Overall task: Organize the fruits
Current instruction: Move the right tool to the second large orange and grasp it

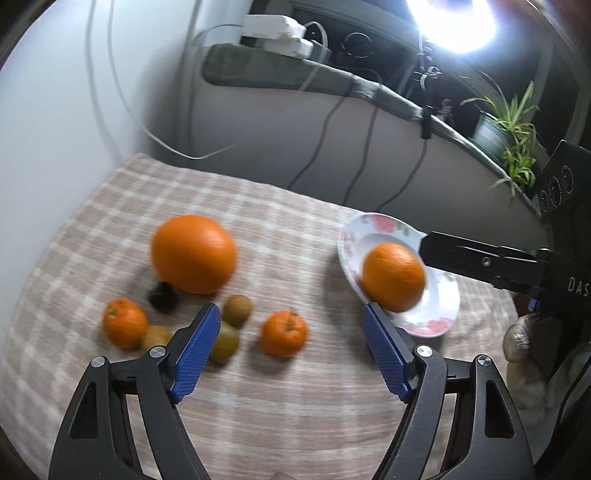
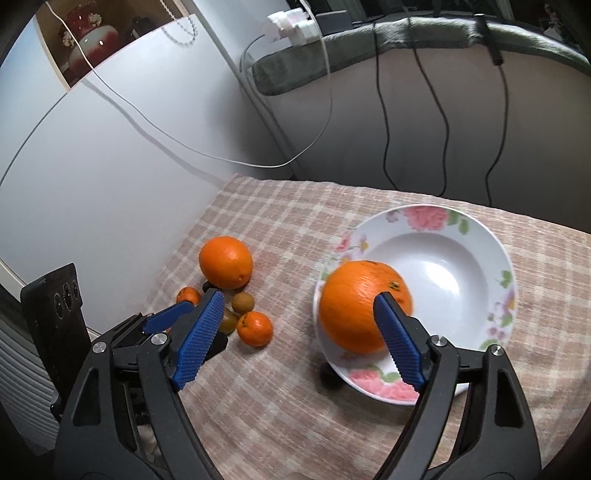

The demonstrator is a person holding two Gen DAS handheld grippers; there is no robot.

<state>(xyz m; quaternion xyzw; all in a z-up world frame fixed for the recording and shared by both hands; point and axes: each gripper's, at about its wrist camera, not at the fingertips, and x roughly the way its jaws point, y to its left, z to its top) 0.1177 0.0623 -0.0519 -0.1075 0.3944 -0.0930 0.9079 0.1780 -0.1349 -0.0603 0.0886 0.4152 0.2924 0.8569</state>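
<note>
Both grippers' fingers are spread, with the orange (image 2: 364, 306) in the plate (image 2: 491, 266) beside the right gripper (image 2: 299, 299) fingers.

Checked beige cloth (image 2: 280, 387) covers the counter. White wall (image 1: 66, 110) on the left, white cable (image 2: 177, 144) draped across it. Grey-green padded ledge (image 2: 369, 48) behind, white power adapters (image 1: 277, 33) on top, black cables (image 2: 439, 110) hanging down from it. Potted spider plant (image 1: 509, 136) on the ledge's right end. Bright lamp (image 1: 454, 22) overhead.
</note>
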